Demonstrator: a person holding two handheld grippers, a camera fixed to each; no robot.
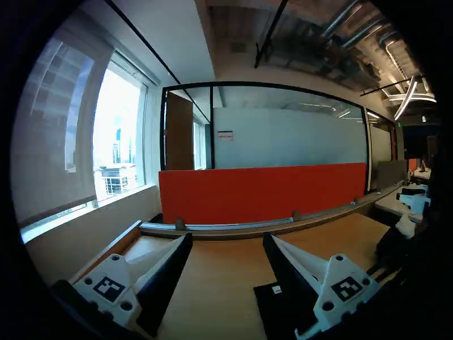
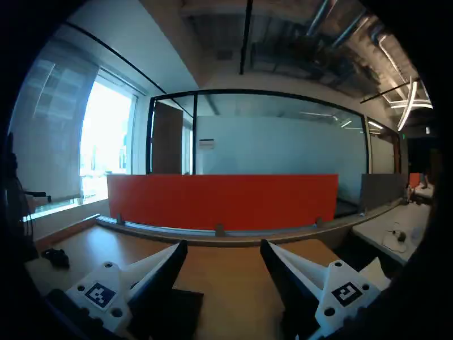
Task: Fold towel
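In the left gripper view, a big bright window (image 1: 116, 153) is far on the left side. Next to it, in the middle, an orange panel (image 1: 260, 192) stands up along the back edge of the wooden surface (image 1: 226, 283). The left gripper (image 1: 227, 238) is held just over the wood. Its two fingers are spread wide apart, and there is nothing between them. A dark towel (image 1: 269, 303) lies flat on the surface at the bottom, partly under the finger on the right side of this view. It has a small white tag. I cannot tell if the finger touches it.

In the right gripper view, the window is on the left again. A small black thing (image 2: 55, 258) sits on the wood below it. The orange panel is in the middle. The right gripper (image 2: 223, 245) is wide open too, and it holds nothing. Here the dark towel (image 2: 184, 309) lies at the bottom, partly under the finger on the left side of this view. Far to the right is a white desk (image 2: 396, 224) with a thin cord on it.
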